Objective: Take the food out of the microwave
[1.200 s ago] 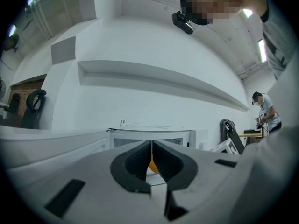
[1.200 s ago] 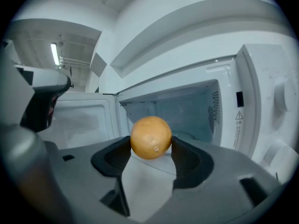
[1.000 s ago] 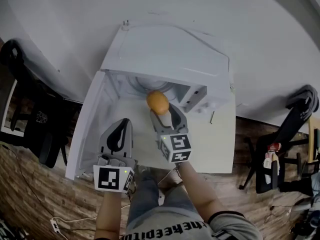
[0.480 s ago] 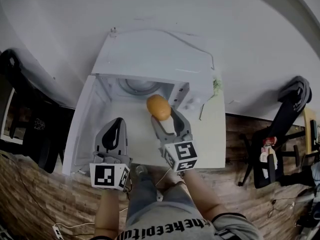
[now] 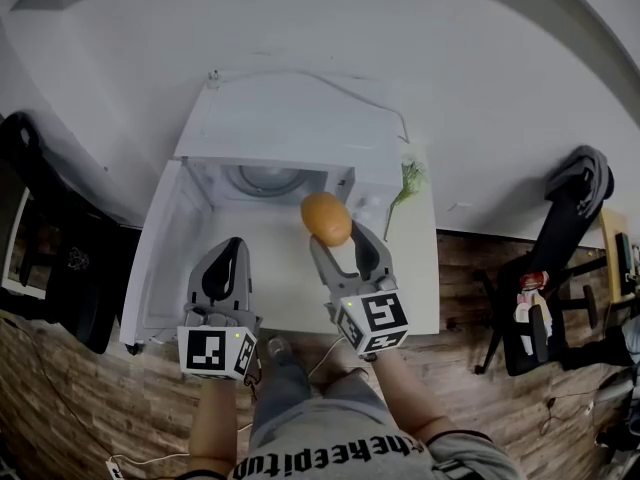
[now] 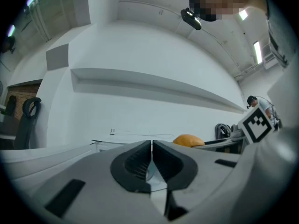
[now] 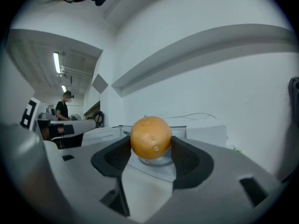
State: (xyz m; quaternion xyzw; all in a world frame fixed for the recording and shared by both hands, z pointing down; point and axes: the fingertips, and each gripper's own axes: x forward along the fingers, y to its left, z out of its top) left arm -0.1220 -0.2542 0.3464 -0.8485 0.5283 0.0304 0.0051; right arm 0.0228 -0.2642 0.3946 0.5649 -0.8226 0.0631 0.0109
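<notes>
A white microwave (image 5: pixel 290 118) stands on a white table with its door (image 5: pixel 155 258) swung open to the left; its cavity holds only the turntable (image 5: pixel 265 178). My right gripper (image 5: pixel 340 230) is shut on an orange round fruit (image 5: pixel 326 218) (image 7: pixel 150 137), held in the air in front of the cavity, clear of it. My left gripper (image 5: pixel 227 263) hovers to the left of it, over the table beside the door, its jaws closed with nothing between them. The left gripper view shows the orange fruit (image 6: pixel 188 140) to its right.
A green sprig (image 5: pixel 405 183) lies on the table (image 5: pixel 410 278) right of the microwave. A power cord (image 5: pixel 340 93) runs over the microwave's top. Black office chairs stand at the left (image 5: pixel 40 228) and right (image 5: pixel 570 238). The floor is wood-patterned.
My right gripper has drawn the orange fruit back out of the microwave's mouth and lifted it. The left gripper rose a little. The view has shifted so the microwave sits higher.
</notes>
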